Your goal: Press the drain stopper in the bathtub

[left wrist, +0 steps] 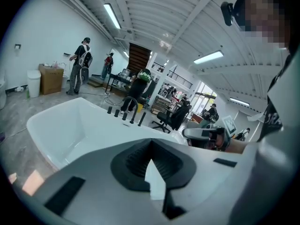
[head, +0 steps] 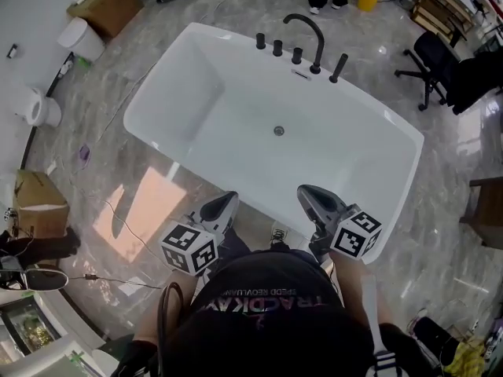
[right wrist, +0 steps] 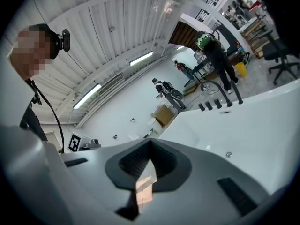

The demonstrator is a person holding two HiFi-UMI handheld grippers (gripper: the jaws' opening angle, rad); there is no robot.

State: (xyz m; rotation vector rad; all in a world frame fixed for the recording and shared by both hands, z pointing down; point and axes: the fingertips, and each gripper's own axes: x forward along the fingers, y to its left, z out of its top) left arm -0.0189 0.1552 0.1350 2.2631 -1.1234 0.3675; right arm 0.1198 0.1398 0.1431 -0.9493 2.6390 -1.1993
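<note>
The drain stopper (head: 278, 130) (a small round metal disc) is seen in the middle of the floor of the white bathtub (head: 393, 144), untouched. The left gripper (head: 225, 203) and the right gripper (head: 308, 193) are held side by side at the near rim, well apart from the stopper, each with its jaws closed tip to tip.

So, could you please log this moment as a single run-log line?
phase: before reach | left gripper: shut, empty, by near rim | right gripper: shut, empty, by near rim | drain stopper: untouched on bathtub floor
</note>
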